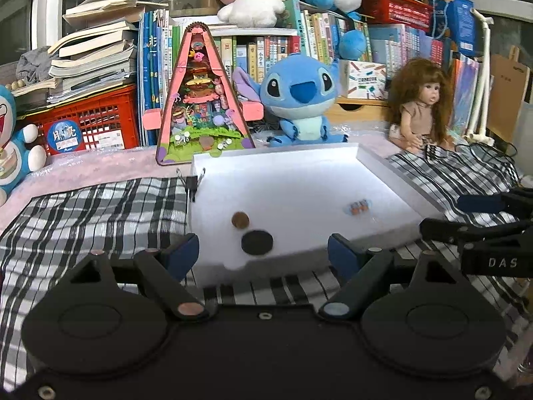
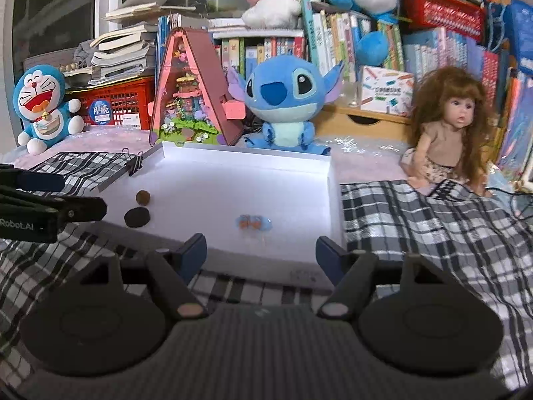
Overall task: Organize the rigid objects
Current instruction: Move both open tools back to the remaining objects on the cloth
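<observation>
A shallow white box tray (image 1: 399,173) (image 2: 333,200) lies on the checked cloth. Inside it rest a brown disc (image 1: 240,220) (image 2: 143,197), a black disc (image 1: 257,242) (image 2: 137,216) and a small clear piece with orange parts (image 1: 358,206) (image 2: 254,222). My left gripper (image 1: 263,253) is open just short of the tray's near edge, nothing between its blue pads. My right gripper (image 2: 261,251) is open too, at the tray's near edge, empty. Each gripper shows at the side of the other's view.
A black binder clip (image 1: 190,183) (image 2: 135,163) sits at the tray's left edge. Behind the tray stand a pink triangular toy house (image 1: 203,100), a blue plush (image 1: 299,100), a long-haired doll (image 1: 421,110) and a blue cat plush (image 2: 43,106), before stacked books and red crates.
</observation>
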